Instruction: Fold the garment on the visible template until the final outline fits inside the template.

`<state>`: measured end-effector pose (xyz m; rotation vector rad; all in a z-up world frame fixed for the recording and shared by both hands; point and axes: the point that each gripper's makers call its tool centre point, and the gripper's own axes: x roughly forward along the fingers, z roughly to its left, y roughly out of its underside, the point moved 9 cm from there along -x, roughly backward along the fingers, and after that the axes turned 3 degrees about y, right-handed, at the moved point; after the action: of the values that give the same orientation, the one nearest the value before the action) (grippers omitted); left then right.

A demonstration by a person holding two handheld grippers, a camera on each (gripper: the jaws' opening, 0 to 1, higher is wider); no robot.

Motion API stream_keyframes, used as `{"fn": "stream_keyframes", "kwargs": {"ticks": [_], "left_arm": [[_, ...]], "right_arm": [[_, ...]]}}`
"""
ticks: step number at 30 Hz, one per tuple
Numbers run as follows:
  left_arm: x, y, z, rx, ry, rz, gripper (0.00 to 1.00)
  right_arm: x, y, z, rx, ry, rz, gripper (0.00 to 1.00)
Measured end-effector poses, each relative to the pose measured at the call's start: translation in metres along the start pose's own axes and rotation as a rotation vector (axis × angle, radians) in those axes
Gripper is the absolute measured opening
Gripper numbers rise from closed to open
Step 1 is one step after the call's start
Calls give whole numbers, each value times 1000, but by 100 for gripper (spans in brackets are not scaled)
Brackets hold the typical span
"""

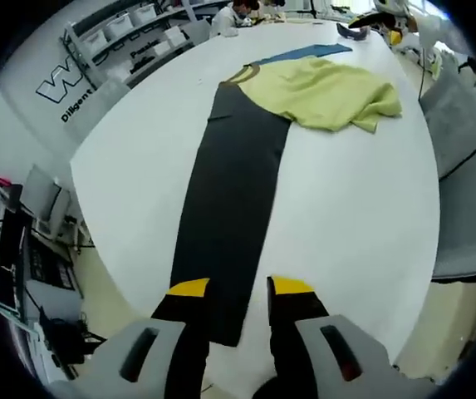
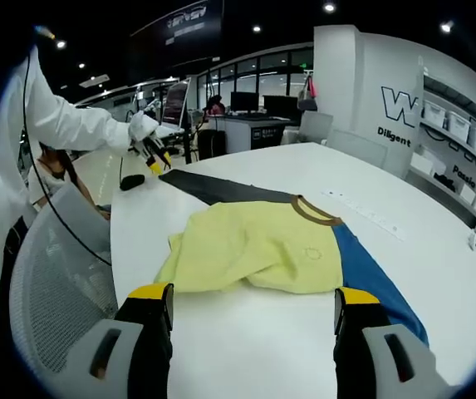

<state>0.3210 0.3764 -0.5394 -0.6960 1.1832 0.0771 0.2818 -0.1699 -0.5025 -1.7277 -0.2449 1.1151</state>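
Yellow-tipped left gripper (image 1: 241, 289) and right gripper (image 2: 253, 298) both stood apart, holding nothing. Beyond lay a smooth white table (image 1: 362, 208) bearing a long dark template strip (image 1: 229, 199) and a rumpled yellow garment (image 2: 254, 245).

Bright, even ceiling spotlights (image 2: 330, 7) light both views; the white desk (image 1: 362, 208) shows soft shadows, and fisheye bending warps the edges.

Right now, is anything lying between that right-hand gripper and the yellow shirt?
Nothing visible. In the right gripper view, only bare white table lies between the open right gripper and the crumpled yellow T-shirt, which rests across the dark and blue template strip.
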Motion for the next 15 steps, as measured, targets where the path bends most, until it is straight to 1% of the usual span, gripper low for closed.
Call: {"fn": "stream_keyframes", "kwargs": {"ticks": [4, 6, 10, 12, 15], "left_arm": [[2, -4, -1, 3, 1, -12, 25], [2, -9, -1, 5, -2, -26, 25], [3, -16, -3, -13, -3, -67, 26], [5, -22, -5, -36, -1, -106, 26], [7, -27, -8, -44, 0, -125, 26]], "right_arm": [[-2, 2, 0, 4, 5, 0, 81], [-3, 5, 0, 7, 10, 2, 81], [-5, 7, -1, 16, 17, 1, 82], [-6, 8, 0, 19, 21, 0, 82], [-7, 9, 0, 22, 24, -1, 82]]}}
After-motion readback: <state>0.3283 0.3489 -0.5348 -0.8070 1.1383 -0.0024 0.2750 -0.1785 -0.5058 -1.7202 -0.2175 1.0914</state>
